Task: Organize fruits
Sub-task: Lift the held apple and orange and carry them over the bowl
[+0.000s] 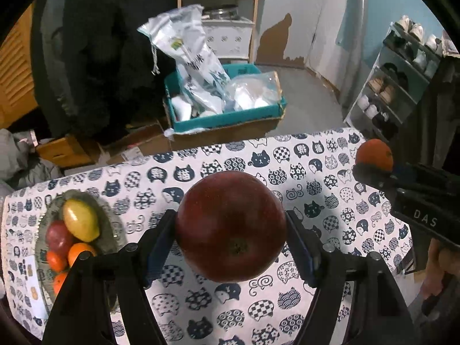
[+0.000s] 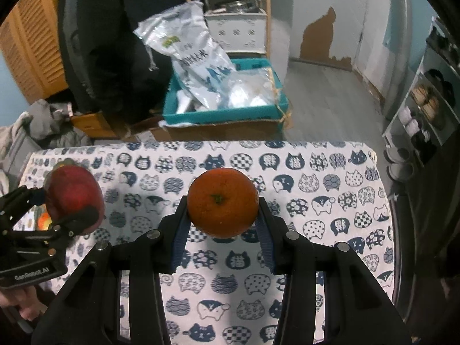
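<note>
My left gripper [image 1: 231, 227] is shut on a dark red apple [image 1: 231, 225] and holds it above the cat-print tablecloth [image 1: 330, 201]. My right gripper [image 2: 222, 205] is shut on an orange [image 2: 222, 202], also above the cloth. In the left wrist view the right gripper [image 1: 373, 166] and its orange [image 1: 373, 153] show at the right. In the right wrist view the left gripper [image 2: 72, 201] and the apple [image 2: 73, 192] show at the left. A grey-green plate [image 1: 115, 230] at the table's left holds a yellow-green mango [image 1: 80, 220], a red apple [image 1: 59, 237] and oranges [image 1: 79, 253].
Beyond the table's far edge, a teal box [image 1: 224, 118] with plastic bags sits on cardboard on the floor. A shoe rack [image 1: 396, 80] stands at the right, a wooden shelf [image 1: 218, 14] at the back. A dark coat [image 1: 95, 57] hangs at the left.
</note>
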Motion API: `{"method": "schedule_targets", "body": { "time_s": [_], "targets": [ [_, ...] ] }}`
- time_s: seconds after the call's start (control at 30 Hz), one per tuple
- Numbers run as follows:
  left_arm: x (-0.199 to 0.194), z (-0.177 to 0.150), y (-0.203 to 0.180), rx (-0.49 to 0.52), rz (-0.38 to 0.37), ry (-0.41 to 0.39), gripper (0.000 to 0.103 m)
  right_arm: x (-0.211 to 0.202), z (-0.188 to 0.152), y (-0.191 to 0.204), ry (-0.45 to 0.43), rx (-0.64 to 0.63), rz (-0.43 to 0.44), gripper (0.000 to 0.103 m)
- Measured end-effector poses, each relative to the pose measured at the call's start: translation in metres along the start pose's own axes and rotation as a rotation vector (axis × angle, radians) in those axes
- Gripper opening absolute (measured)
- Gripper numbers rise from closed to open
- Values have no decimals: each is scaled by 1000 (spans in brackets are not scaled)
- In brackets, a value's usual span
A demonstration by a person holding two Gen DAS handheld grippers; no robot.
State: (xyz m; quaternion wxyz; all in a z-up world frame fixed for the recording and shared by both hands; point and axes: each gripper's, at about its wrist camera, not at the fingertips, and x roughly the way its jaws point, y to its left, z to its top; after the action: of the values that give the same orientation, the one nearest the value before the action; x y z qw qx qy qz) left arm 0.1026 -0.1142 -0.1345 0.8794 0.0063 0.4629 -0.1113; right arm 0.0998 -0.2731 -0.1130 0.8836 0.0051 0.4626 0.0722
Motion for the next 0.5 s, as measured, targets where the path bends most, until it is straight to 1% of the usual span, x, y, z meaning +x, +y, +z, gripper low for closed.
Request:
{"method": "schedule_targets", "body": {
  "time_s": [0.27, 0.5],
  "targets": [
    [-44, -6, 21, -18, 16, -63, 75, -23, 7, 34, -50, -55, 41, 43],
    [-73, -14, 49, -47, 41, -99, 76, -32, 14, 62, -69, -101, 81, 43]
  ]
}}
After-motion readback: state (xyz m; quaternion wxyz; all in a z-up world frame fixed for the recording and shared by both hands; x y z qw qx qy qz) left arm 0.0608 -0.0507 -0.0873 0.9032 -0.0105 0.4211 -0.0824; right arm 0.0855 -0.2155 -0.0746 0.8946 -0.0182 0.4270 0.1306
